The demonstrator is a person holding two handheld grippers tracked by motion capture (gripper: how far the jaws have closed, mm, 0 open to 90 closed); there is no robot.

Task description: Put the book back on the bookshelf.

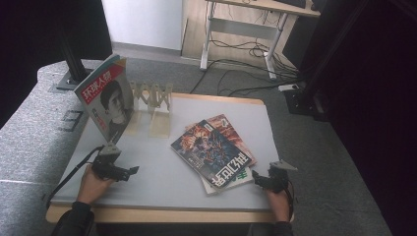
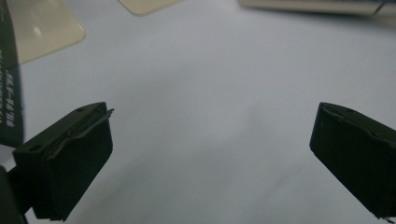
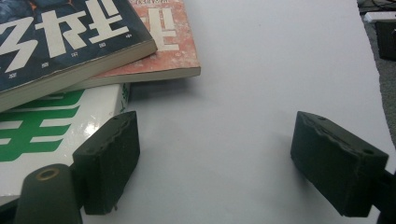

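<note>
Our right gripper and left gripper both gape empty over the table, the stack of magazines lying at ten o'clock just beside the right one.

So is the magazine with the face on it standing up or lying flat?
Standing up. The magazine leans upright in the wooden rack at the table's far left, cover facing out.
</note>
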